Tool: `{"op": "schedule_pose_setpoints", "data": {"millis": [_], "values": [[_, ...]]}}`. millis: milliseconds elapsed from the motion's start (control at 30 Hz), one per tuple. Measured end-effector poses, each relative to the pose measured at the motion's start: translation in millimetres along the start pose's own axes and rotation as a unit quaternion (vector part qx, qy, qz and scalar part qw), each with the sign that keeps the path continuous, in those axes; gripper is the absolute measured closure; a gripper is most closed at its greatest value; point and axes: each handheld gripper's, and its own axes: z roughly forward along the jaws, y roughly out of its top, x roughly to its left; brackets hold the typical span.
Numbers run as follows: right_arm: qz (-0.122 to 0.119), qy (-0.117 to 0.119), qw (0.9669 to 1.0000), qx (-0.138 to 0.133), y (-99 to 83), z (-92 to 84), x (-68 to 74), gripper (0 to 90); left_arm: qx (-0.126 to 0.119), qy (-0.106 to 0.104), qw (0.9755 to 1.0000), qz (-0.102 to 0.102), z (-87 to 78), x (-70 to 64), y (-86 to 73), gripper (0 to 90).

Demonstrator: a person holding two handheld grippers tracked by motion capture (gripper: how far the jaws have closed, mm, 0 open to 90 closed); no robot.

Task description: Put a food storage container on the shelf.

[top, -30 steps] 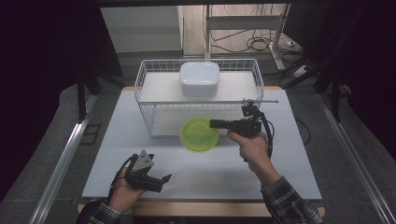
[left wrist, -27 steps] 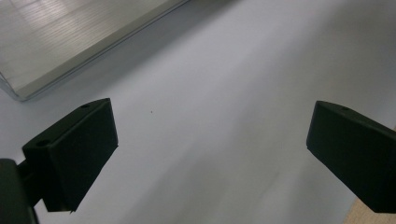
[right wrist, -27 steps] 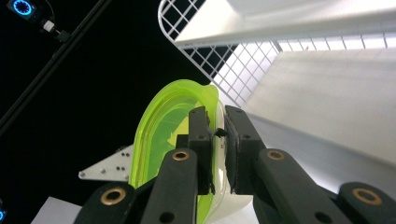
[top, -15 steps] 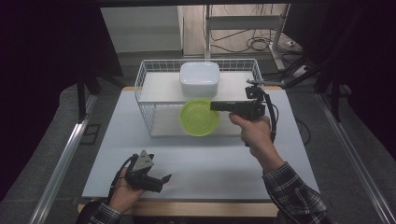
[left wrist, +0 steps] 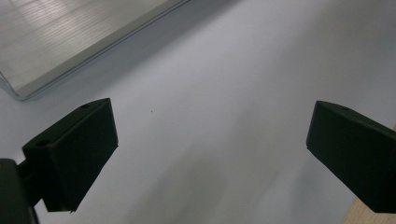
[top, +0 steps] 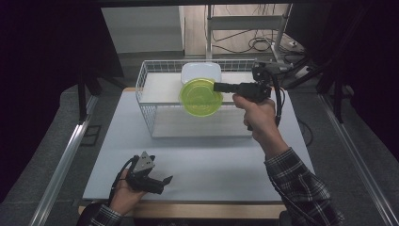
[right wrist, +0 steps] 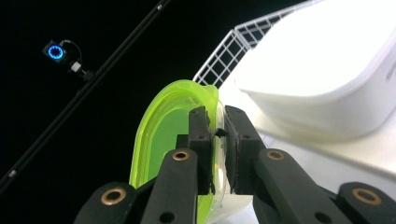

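Fingers (right wrist: 201,140) on our right gripper (right wrist: 218,140) are pinching the rim of the lime-green bowl (right wrist: 163,135): one pad inside the wall, one outside, nearly closed with just the thin plastic between them. In the high view we're holding that gripper (top: 217,86) out level over the white wire basket (top: 149,110), jaws pointing to the table's left, with the bowl (top: 201,97) hanging tilted on edge, its opening facing up toward the camera. The bowl is sitting above the basket's middle, off the table, overlapping the front of the white rectangular container (top: 201,71) that is resting at the basket's back wall. From the right gripper view the same container (right wrist: 327,60) is looming just beside the bowl; we can't tell if they're touching.

Our left gripper (top: 162,181) is idling in the left hand (top: 123,195) near the table's (top: 226,165) front edge, well apart from the basket. Its fingers (left wrist: 74,154) are standing wide apart, holding nothing, with bare white tabletop (left wrist: 224,93) between them. A pale flat panel edge (left wrist: 70,37) is lying across the upper left of that view.
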Motion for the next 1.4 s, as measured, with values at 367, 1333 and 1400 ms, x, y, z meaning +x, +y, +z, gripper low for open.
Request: {"op": "schedule_pose_setpoints", "data": {"millis": [367,1333,1400], "values": [[0.003,-0.037,0.9987,-0.033,37.0,7.9,3.7,82.5,-0.001,-0.002,1.0000,-0.003,-0.3,0.0,-0.1,1.5],[0.062,-0.128,0.9832,-0.115,68.1,43.3,-18.7,80.1,0.000,-0.006,1.0000,0.001,-0.3,-0.4,-0.3,1.5],[0.066,-0.134,0.9818,-0.118,67.2,45.0,-19.6,74.9,0.001,-0.007,1.0000,0.002,-0.3,-0.7,-0.2,1.5]]}}
